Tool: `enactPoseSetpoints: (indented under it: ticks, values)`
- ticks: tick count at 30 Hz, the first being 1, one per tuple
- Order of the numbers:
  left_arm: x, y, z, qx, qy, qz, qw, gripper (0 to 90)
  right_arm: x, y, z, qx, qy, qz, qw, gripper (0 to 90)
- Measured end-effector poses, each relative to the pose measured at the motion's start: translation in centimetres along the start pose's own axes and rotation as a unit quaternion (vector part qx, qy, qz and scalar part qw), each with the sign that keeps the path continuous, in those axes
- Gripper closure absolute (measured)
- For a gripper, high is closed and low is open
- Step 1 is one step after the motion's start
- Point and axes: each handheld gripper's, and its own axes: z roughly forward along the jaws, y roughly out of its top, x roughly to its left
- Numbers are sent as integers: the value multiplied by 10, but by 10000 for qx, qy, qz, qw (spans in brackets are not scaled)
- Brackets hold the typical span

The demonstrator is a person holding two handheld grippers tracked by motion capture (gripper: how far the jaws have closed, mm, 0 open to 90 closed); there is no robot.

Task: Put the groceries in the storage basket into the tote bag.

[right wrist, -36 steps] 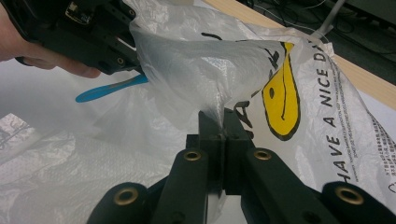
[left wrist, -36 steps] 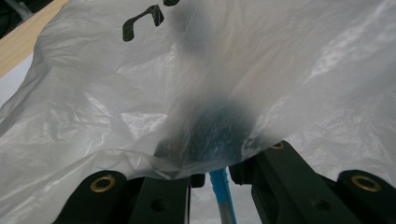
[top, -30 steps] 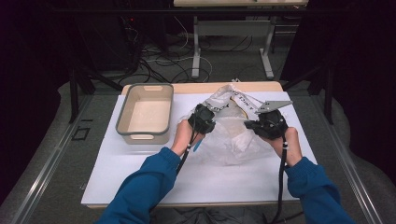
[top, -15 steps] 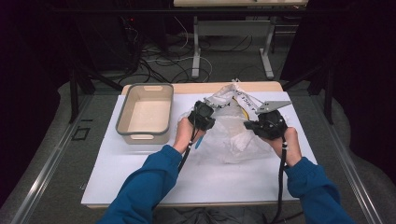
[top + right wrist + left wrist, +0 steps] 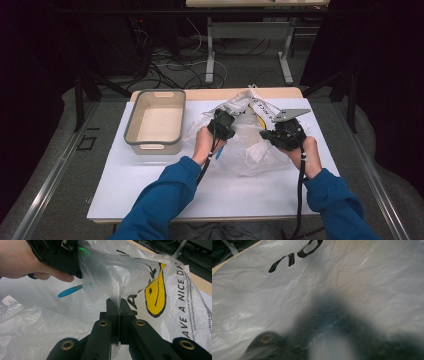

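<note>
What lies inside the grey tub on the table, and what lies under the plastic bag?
The grey tub shows a bare pale floor, nothing in it. Under the plastic bag the white table sheet shows around its edges; the crumpled film hides whatever lies beneath or within.

The plastic bag [image 5: 317, 290] drapes directly over the left gripper [image 5: 329, 340], whose jaws appear blurred. Bag contents cannot be determined.

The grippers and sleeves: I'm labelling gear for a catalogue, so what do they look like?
Both arms wear blue sleeves. The left gripper and right gripper are black; black cables trail from them. The right one carries a grey three-cornered plate. Its flat black jaws show brass-coloured pivot rings.
</note>
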Motion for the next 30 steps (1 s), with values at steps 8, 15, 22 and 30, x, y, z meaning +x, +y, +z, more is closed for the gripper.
enactPoseSetpoints:
  ticks: [8,15,22,30]
  values:
    - [-2,1,5,-182,140,-67,9997,805,0,0,1,42,8,-1,10000,900]
    - [-3,2,10,-374,275,-155,9988,805,0,0,1,46,-1,-30,10000,900]
    - [-6,0,22,-460,405,-282,9977,805,0,0,1,51,11,-28,10000,900]
    - [-4,-4,39,-522,400,-492,9966,794,1,-1,1,91,7,2,10000,900]
